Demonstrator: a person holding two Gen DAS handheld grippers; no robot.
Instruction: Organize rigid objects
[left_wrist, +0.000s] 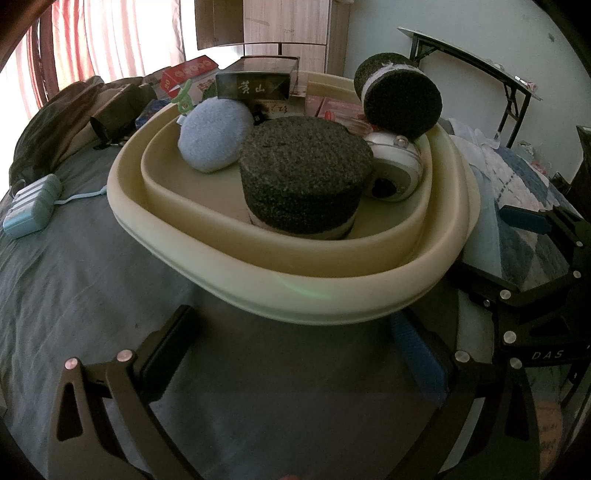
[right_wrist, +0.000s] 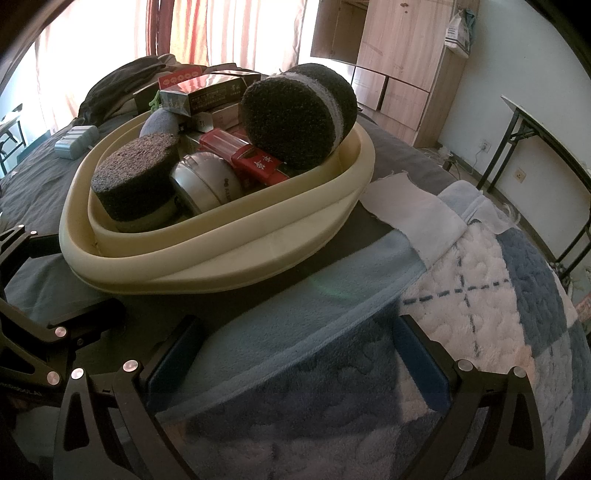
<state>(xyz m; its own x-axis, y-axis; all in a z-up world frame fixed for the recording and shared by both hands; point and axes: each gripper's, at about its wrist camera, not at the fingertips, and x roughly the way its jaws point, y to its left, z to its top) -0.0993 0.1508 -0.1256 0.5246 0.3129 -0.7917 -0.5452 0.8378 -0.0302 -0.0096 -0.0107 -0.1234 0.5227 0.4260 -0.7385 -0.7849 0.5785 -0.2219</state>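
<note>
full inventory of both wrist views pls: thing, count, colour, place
basin: 1, cream, on the grey bed cover
foam cylinders: 2, black; one upright in basin, one tilted on far rim
pouch: 1, pale blue, in basin, left
round tin: 1, silver-white, in basin
red box: 1, in basin
dark box: 1, at far rim
small case: 1, light blue, on bed, left of basin
blanket: 1, blue-white check, right of basin
left gripper: open, empty
right gripper: open, empty

Red box (right_wrist: 258, 164) half hidden behind tilted foam disc (right_wrist: 295, 118); white round case (left_wrist: 397, 171) partly covered.
</note>
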